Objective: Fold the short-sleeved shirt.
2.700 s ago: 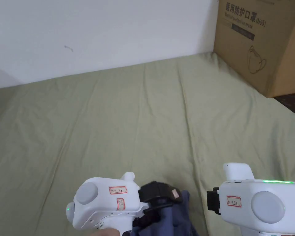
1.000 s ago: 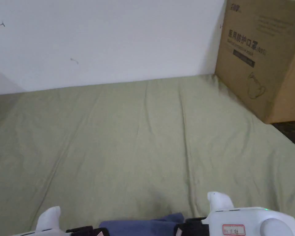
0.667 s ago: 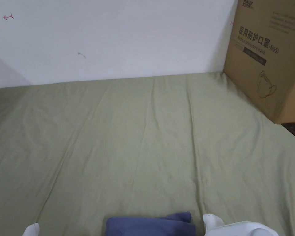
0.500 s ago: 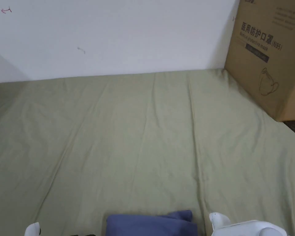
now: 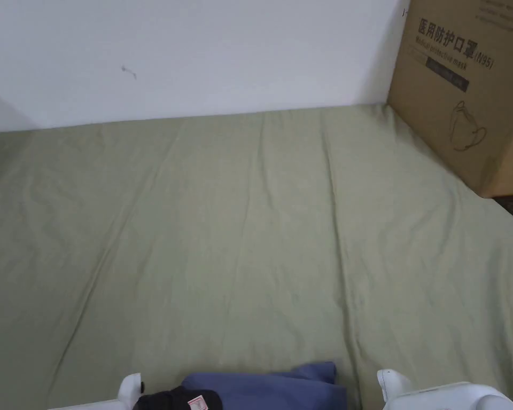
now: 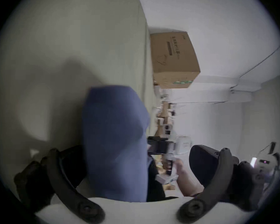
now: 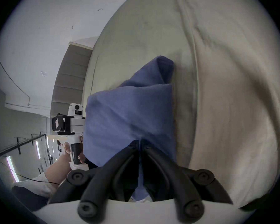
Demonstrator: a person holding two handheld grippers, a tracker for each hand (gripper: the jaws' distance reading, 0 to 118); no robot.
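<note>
Since the shirt (image 5: pixel 266 388) already lies as a small blue bundle, I judge most of the folding done; what seems left is tidying one loose corner that sticks out past the bundle's far edge, toward the cardboard box (image 5: pixel 464 91), and then letting go. The shirt sits at the near edge of the bed (image 5: pixel 239 224), well apart from the box. In the right gripper view my right gripper (image 7: pixel 140 142) has its fingers clenched together on a pinch of blue cloth. In the left gripper view my left gripper (image 6: pixel 136 161) has its fingers spread wide, one each side of the shirt, not pressing it. Beyond the shirt the green sheet runs bare to the wall (image 5: pixel 196 53), with the box in the far right corner, so I have plenty of room to move forward.
</note>
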